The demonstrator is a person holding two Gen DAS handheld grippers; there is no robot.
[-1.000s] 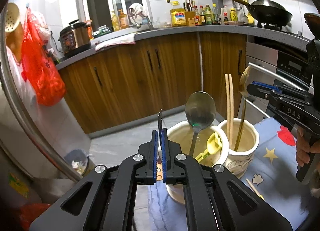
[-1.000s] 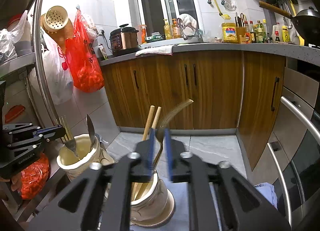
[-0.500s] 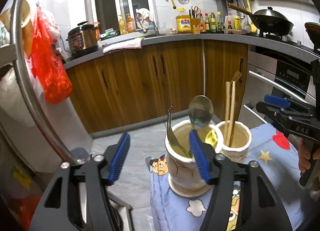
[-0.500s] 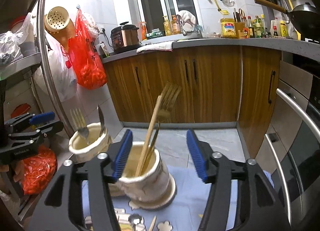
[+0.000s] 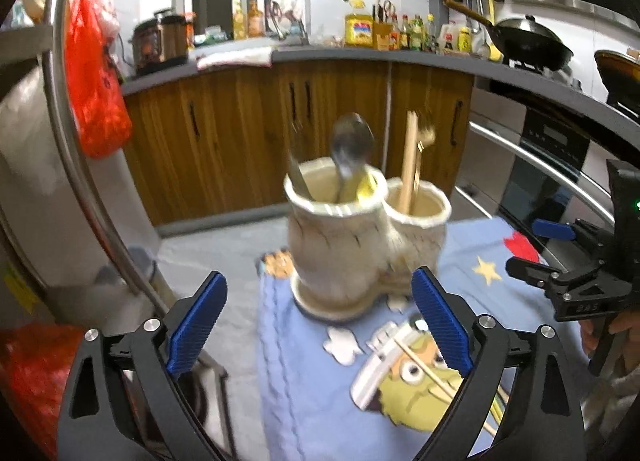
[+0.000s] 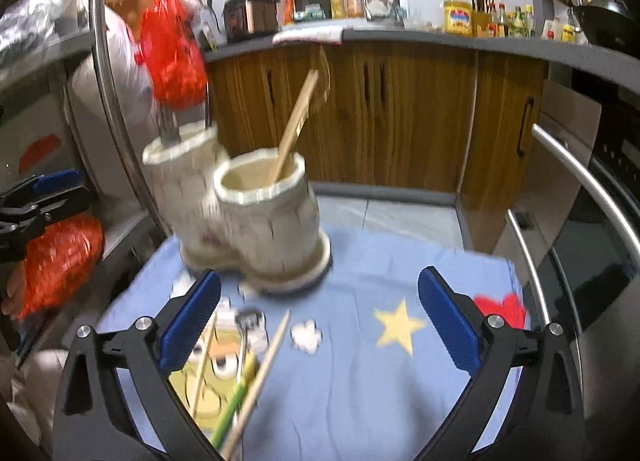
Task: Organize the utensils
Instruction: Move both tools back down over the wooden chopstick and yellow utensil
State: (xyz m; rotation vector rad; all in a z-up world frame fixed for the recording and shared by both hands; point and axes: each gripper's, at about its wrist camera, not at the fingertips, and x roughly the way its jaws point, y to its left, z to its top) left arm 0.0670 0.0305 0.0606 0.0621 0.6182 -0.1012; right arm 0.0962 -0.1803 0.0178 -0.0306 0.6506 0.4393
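From the left wrist, the left gripper point(image 5: 318, 315) is spread wide and empty over the blue cloth point(image 5: 304, 381); beyond it stands the double ceramic holder point(image 5: 360, 237), its left cup holding a spoon point(image 5: 350, 141), its right cup chopsticks point(image 5: 409, 159). From the right wrist, the right gripper point(image 6: 318, 321) gapes empty; loose chopsticks point(image 6: 260, 373) lie near, the holder farther.
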